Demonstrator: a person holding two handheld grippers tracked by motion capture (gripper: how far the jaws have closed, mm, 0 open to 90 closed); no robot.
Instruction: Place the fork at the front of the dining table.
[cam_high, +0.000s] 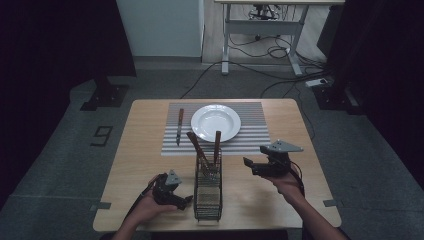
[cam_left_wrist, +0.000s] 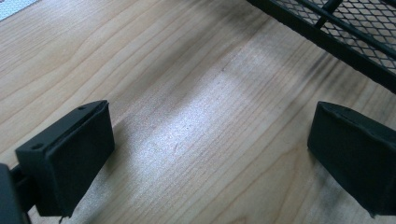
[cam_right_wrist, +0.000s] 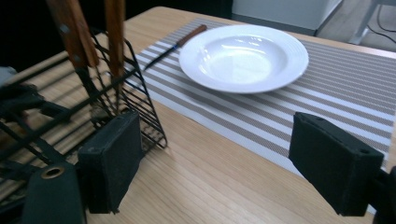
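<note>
Grippers first: left gripper (cam_high: 176, 199) sits low on the wooden table (cam_high: 150, 150), just left of the black wire cutlery caddy (cam_high: 207, 192), jaws spread wide with nothing between them. In the left gripper view the caddy's mesh wall (cam_left_wrist: 355, 32) runs past the upper right, near but apart from the right jaw. Right gripper (cam_high: 252, 166) hovers right of the caddy, jaws also wide apart and empty.

Next out: two wooden-handled utensils (cam_high: 205, 147) stand tilted in the caddy's far end, handles up (working ends are hidden in the wire, so I can't tell fork from spoon). In the right gripper view the two handles (cam_right_wrist: 88, 32) rise at upper left, beside the left jaw, not between the jaws.

Farthest: striped placemat (cam_high: 250, 125) carries a white soup plate (cam_high: 216, 122) at centre and a wooden-handled knife (cam_high: 179, 125) lying just left of it, blade toward the person. The mat's right side is bare.

Judgement: the step in hand looks like pulling a utensil to finish the setting.
- Swing the right gripper left until one handle is centred between the jaws.
- Grip high on the handle, clear of its neighbour.
- Brace the caddy with the left gripper; it looks light and may tip or drag.
- Lift straight along the handle's tilt so the working end doesn't snag the wire.
</note>
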